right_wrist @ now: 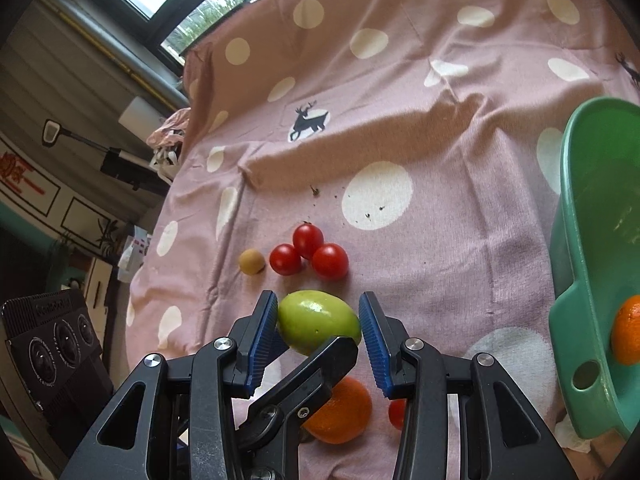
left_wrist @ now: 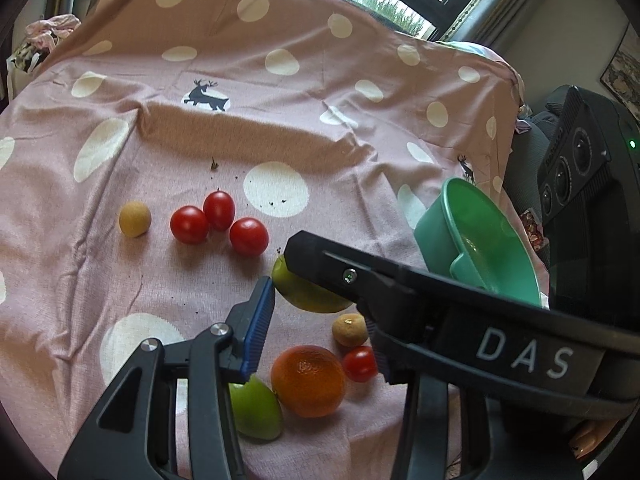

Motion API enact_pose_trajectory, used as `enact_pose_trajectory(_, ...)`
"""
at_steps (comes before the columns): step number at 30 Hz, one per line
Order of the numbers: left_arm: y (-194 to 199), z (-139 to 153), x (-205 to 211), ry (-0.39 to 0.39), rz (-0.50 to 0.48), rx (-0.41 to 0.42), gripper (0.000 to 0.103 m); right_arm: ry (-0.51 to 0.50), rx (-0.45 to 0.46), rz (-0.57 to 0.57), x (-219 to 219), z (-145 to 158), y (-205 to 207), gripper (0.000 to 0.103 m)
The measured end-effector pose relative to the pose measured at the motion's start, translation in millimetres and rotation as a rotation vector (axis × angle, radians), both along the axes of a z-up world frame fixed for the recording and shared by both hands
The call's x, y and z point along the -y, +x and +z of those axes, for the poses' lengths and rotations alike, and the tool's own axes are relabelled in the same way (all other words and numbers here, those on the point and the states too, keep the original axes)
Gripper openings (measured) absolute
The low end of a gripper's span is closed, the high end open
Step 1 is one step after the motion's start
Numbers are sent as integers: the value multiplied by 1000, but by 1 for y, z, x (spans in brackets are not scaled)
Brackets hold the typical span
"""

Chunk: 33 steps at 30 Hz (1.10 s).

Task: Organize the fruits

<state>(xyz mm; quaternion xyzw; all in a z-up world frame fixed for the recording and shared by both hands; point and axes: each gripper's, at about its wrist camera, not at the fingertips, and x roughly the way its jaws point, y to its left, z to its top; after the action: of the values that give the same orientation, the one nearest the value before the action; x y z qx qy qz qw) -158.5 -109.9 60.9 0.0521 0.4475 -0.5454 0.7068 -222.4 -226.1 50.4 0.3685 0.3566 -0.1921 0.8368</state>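
R gripper (right_wrist: 319, 332) pinching green fruit (right_wrist: 319, 321), long axis across jaws; green bowl (right_wrist: 576, 240) to right; L gripper (left_wrist: 320, 312) spread, empty.

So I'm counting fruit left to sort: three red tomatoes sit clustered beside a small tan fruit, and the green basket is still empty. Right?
Not quite. The basket already holds an orange, as the right wrist view shows. The three tomatoes do sit clustered beside the tan fruit.
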Motion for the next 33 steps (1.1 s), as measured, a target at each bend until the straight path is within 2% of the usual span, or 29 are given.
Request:
enact_pose_trajectory(10,-9,17,-8,-46,-4,55,44,-66,50,9,-13,20,-6,45)
enact_pose_trajectory(33,-27,44,-15,-112,-15,135,44,-136,127,1,-23,45,-25,45)
